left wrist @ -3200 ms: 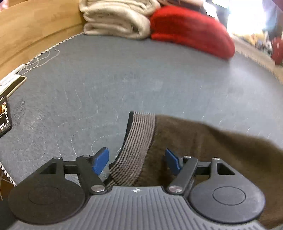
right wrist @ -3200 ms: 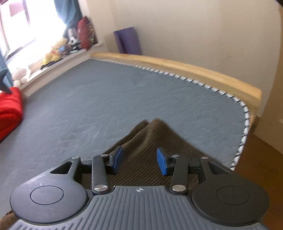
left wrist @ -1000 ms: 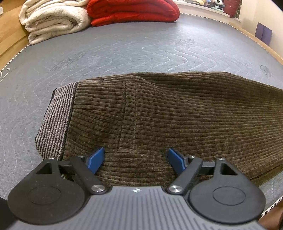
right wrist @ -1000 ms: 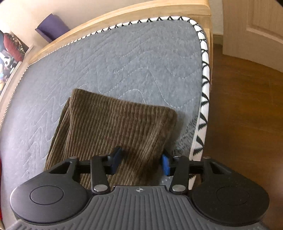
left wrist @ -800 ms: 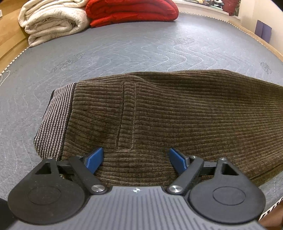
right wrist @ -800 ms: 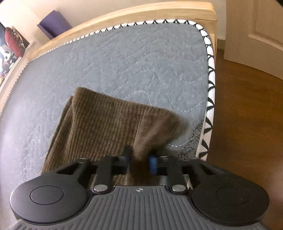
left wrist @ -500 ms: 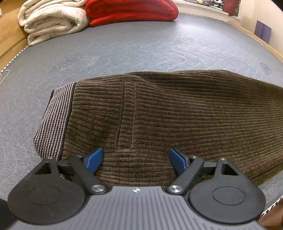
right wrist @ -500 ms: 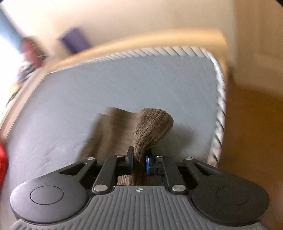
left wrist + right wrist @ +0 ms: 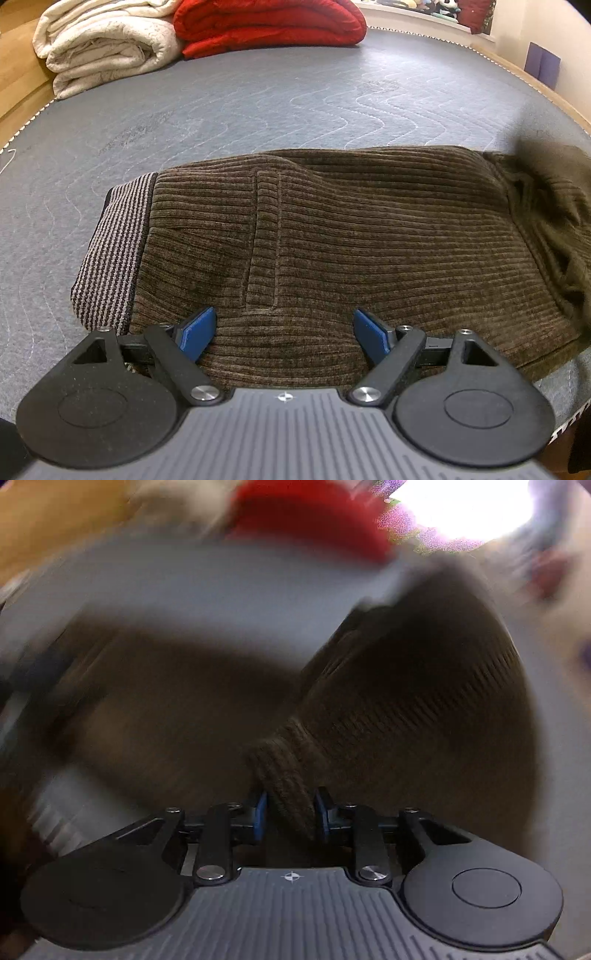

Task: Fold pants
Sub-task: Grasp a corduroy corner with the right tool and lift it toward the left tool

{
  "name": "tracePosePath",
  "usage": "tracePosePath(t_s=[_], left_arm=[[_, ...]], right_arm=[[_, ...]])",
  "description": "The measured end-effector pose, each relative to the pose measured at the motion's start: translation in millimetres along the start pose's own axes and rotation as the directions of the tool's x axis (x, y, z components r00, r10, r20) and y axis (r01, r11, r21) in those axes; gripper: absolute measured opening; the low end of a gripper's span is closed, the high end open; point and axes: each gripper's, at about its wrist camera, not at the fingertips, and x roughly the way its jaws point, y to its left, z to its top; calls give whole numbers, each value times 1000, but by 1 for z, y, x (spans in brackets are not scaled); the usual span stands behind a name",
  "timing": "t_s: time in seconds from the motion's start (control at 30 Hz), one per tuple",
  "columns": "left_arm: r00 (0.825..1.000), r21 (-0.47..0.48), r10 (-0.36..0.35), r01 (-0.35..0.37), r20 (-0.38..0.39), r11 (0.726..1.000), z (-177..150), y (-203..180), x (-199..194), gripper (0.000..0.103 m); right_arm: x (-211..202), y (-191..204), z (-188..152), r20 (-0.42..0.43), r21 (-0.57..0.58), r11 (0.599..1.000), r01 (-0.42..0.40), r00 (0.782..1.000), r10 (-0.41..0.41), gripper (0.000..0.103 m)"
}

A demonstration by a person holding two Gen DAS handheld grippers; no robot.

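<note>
pinching the pants point(image 9: 291, 775) hem, right gripper point(image 9: 290, 814) jaws easing apart, has swung leftward; left gripper point(image 9: 284, 332) stays spread.

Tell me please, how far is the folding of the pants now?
Done: the brown pants lie flat on the mattress, legs together. In hand: the right gripper holds the leg end between its opening jaws, carried over the pants. The left gripper hovers open near the waistband. Left: laying that fold down.
</note>
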Motion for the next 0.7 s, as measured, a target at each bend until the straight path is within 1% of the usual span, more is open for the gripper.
tracePosePath(t_s=[0.03,0.07,0.1,0.13,0.17,0.23,0.3,0.37,0.47,0.53,0.57,0.63,0.7], left_arm=[[1000,0,-2,2,-1,1000,-1,0,0,85],[1000,1,-4,4,-1,1000,-1,0,-1,85],[1000,0,-4,4,-1,1000,-2,0,-1,85],[1000,-1,-4,4,-3,1000,-1,0,-1,85],[1000,-2,-3,3,-5,1000,-1,-1,-1,86],[1000,1,2,-2,-6,1000,0,-2,-1,86],[1000,8,6,-6,-5,1000,1,-3,0,86],[1000,9,5,-5,-5,1000,0,-4,1,86],[1000,9,5,-5,-4,1000,0,-5,0,86],[1000,9,5,-5,-3,1000,0,-5,0,86],[1000,9,5,-5,-3,1000,0,-5,0,86],[1000,9,3,-3,-2,1000,0,-5,0,86],[1000,8,2,-2,-1,1000,0,-5,-1,86]], right_arm=[[-2,9,-1,15,-45,999,18,1000,-17,46],[-10,15,1,46,-91,996,18,999,-14,48],[-18,13,4,82,-99,995,-7,997,16,46],[-28,7,8,126,-72,997,-39,991,48,47],[-36,-3,10,162,-23,998,-61,985,64,49],[-40,-26,10,194,87,994,-59,980,41,54],[-36,-41,6,178,165,986,-19,984,-10,54],[-24,-51,7,153,182,983,10,987,-38,54],[-7,-50,8,128,158,987,26,991,-47,54],[10,-37,8,95,125,992,10,995,-22,55],[17,-31,8,82,98,995,16,996,-25,55],[20,-19,7,102,44,998,48,993,-52,56],[22,-18,11,107,15,998,55,993,-57,56]])
